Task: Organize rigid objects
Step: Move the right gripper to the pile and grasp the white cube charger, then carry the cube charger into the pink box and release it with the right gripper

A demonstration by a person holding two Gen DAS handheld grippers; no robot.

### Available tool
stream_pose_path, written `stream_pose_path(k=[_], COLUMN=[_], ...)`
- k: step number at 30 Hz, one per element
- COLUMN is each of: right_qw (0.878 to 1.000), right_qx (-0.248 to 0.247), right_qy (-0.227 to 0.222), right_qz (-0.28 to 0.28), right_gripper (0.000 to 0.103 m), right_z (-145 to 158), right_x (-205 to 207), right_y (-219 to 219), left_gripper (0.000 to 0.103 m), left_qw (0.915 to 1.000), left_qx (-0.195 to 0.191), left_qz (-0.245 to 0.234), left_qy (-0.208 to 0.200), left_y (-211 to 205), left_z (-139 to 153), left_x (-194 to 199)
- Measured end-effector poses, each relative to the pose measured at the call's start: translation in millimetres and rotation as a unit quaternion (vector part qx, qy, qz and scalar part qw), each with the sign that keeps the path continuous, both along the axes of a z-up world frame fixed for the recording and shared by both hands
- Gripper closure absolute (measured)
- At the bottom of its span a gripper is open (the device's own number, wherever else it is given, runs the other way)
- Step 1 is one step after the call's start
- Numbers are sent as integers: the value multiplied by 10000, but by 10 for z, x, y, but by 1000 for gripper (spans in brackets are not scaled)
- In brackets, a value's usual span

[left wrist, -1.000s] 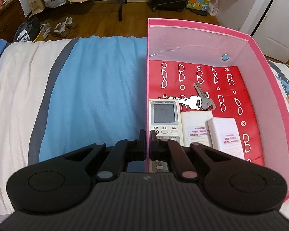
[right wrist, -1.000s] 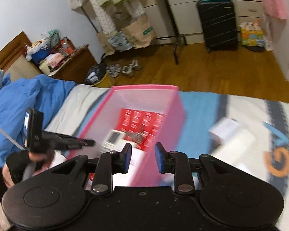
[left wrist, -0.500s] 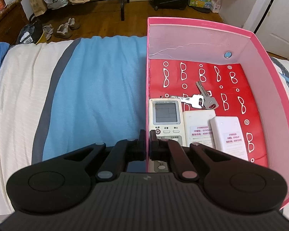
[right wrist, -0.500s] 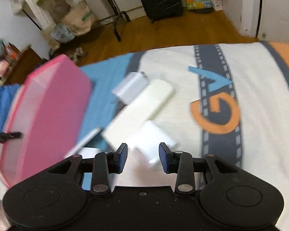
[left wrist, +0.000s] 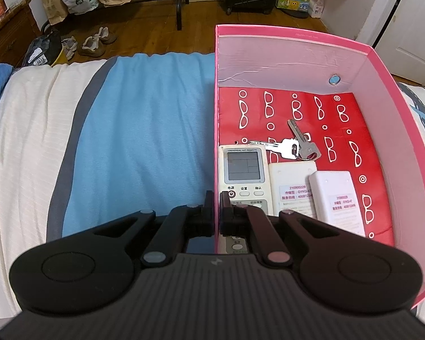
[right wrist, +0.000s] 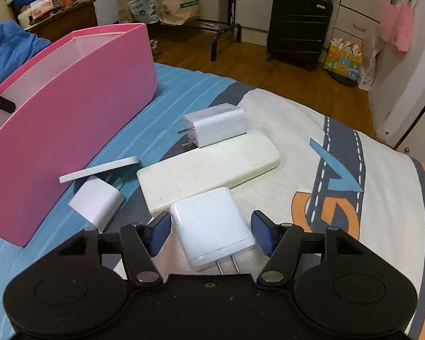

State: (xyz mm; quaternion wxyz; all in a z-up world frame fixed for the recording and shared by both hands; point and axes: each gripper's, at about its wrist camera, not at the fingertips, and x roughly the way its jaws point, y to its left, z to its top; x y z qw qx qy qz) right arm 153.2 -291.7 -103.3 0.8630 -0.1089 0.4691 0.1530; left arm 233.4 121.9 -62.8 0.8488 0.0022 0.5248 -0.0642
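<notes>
My left claw point(left wrist: 217, 208) is pinched fully together on the left wall of the pink box point(left wrist: 297, 37), one finger outside, one inside, holding the box on the bed point(left wrist: 144, 130). Inside the box, on its red lining, lie a grey-screened remote point(left wrist: 243, 175) against the left wall, two white flat units point(left wrist: 337, 198) beside it — one overlapping the other — and a bunch of keys point(left wrist: 294, 146) just beyond them.

My right claw point(right wrist: 211, 233) stands wide, its jaws having just been opening, with a white plug adapter point(right wrist: 212, 223) between the blue pads point(right wrist: 160, 231); there is a gap on each side, so I have no grip on it. Its prongs point back toward me. It lies touching the near end of a long cream remote point(right wrist: 209, 172). A second white adapter point(right wrist: 215, 126) rests against that remote's far edge, prongs toward the box. Just to the left, a small white block point(right wrist: 97, 201) sits close to the box's outer wall, with a thin white slab point(right wrist: 99, 169) propped tilted above it, one end toward the pink wall — whether it touches, I cannot tell.
</notes>
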Motion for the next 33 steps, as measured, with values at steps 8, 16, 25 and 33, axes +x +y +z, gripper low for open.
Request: stream_pose_path(k=[8, 16, 25, 33], right_qw=[9963, 9971, 9848, 9854], right_qx=[308, 169, 1106, 1512], right_qy=[797, 605, 435, -521], right_qz=[-121, -425, -1266, -577], right_gripper=[35, 42, 43, 43], right_z=[104, -152, 268, 931], right_x=[-102, 77, -150, -494], right_y=[43, 118, 64, 506], left_gripper=[101, 101, 101, 101], left_qw=[10000, 10000, 10000, 10000], left_qx=[-5, -3, -14, 3], left_qz=[3, 23, 33, 55], left_qy=[-6, 3, -11, -21], left_y=[-7, 7, 15, 19], left_z=[6, 21, 30, 47], left_x=[-6, -10, -43, -45])
